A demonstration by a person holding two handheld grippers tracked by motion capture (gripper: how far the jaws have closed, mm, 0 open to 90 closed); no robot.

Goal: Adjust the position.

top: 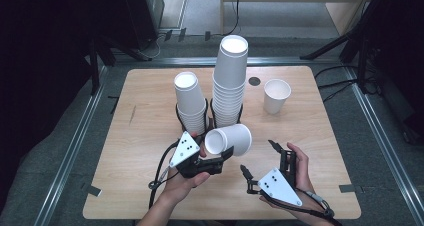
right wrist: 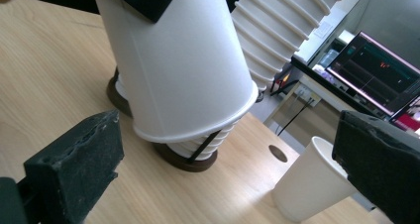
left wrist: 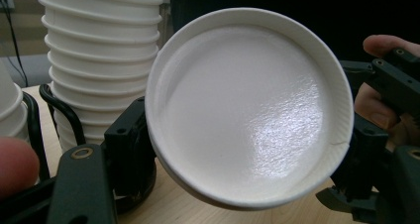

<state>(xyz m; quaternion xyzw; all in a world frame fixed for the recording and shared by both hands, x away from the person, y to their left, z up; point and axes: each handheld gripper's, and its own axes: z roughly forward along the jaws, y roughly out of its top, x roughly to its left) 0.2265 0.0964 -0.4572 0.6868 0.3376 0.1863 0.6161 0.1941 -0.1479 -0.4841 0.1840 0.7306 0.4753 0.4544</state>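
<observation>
My left gripper (top: 216, 147) is shut on a white paper cup (top: 231, 139) and holds it on its side above the table, just in front of the two stacks. In the left gripper view the cup's recessed base (left wrist: 247, 110) faces the camera, with a black jaw on each side of it. A short stack of cups (top: 189, 101) and a tall stack (top: 230, 76) stand in black holders mid-table. My right gripper (top: 257, 157) is open and empty, low and to the right of the held cup (right wrist: 183, 70).
A single white cup (top: 276, 96) stands upright at the back right, beside a small round hole (top: 254, 81) in the wooden table (top: 140, 136). A lit monitor (right wrist: 376, 70) sits beyond the table's far edge. Bare wood lies at the left and front.
</observation>
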